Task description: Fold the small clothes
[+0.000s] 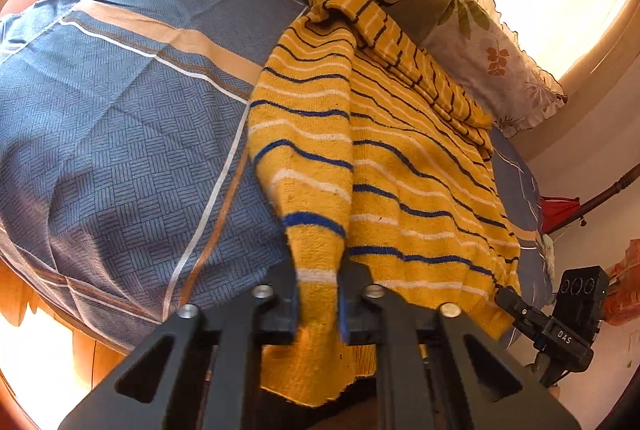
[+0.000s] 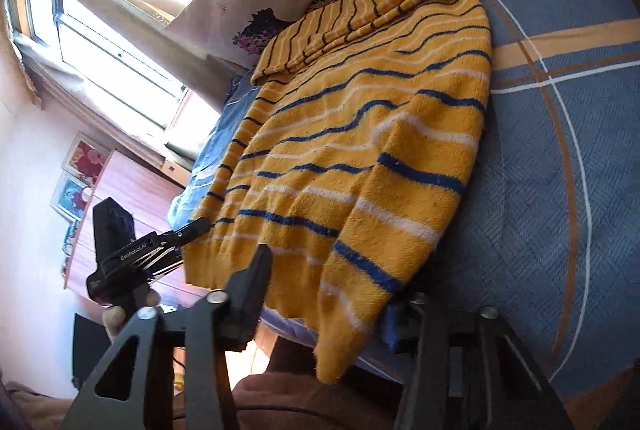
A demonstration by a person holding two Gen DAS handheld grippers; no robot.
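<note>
I had the sweater (image 1: 420, 166) spread on the bed (image 1: 120, 118), its far end up by the pillows (image 1: 500, 62) at twelve o'clock and its hem hanging off the near edge toward me.

My left gripper (image 1: 318, 304) was closed down on a sleeve or side flap, the yellow knit pinched between both fingers and lifted in a ridge running from six toward eleven o'clock over the body.

In the right wrist view the cloth draped across my right gripper (image 2: 324, 294). Its fingers stood apart, one (image 2: 256, 270) at seven o'clock of the hem and the other mostly hidden under the knit, so I could not tell whether it actually held anything. In the left view that gripper sat at the hem's four o'clock corner, fingertips touching or just beside the edge.

I judged the step to be the first lengthwise fold, the left side being brought over the middle. The next move, as I read it, called for carrying the pinched flap across toward three o'clock, laying it flat, then letting go without dragging the body askew.
</note>
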